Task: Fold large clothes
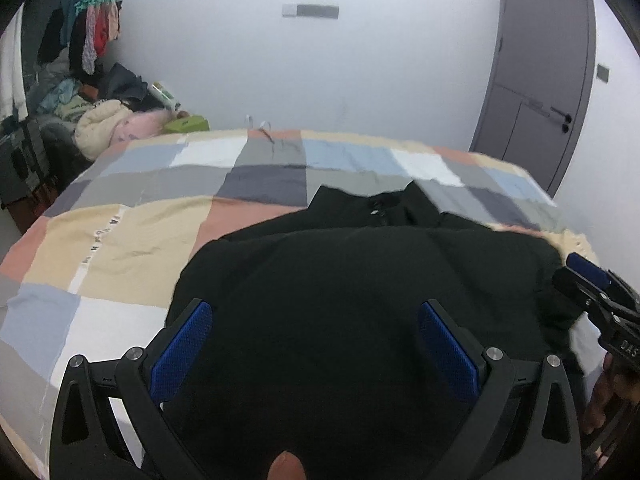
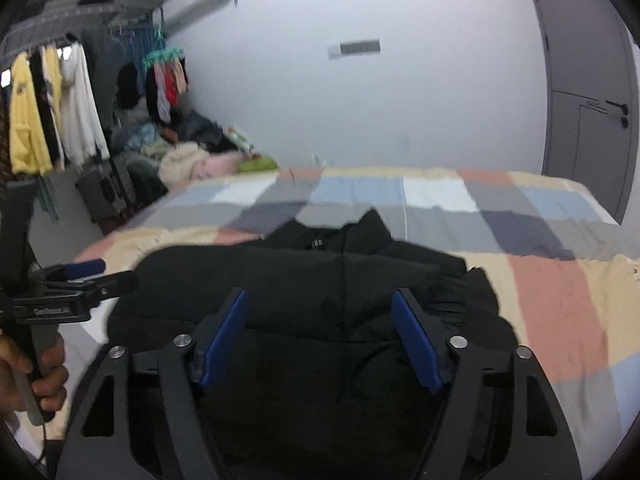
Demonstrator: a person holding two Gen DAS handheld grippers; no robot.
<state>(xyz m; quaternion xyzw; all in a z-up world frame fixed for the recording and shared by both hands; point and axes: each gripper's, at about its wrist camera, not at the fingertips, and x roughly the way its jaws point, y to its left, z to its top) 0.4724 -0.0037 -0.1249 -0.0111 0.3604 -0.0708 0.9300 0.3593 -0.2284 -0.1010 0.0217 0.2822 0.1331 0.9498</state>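
A large black garment (image 1: 360,264) lies bunched on a checked bedspread (image 1: 132,240), its collar and zip toward the far side. My left gripper (image 1: 316,312) is open, its blue pads wide apart over the garment's near part. My right gripper (image 2: 320,300) is open too, above the same garment (image 2: 304,280). The right gripper also shows at the right edge of the left wrist view (image 1: 588,276). The left gripper shows at the left of the right wrist view (image 2: 92,274). Neither holds cloth.
The bed (image 2: 560,280) fills the middle. A pile of clothes (image 1: 108,120) and hanging garments (image 2: 48,120) stand at the far left. A white wall is behind, with a grey door (image 1: 540,80) at the right.
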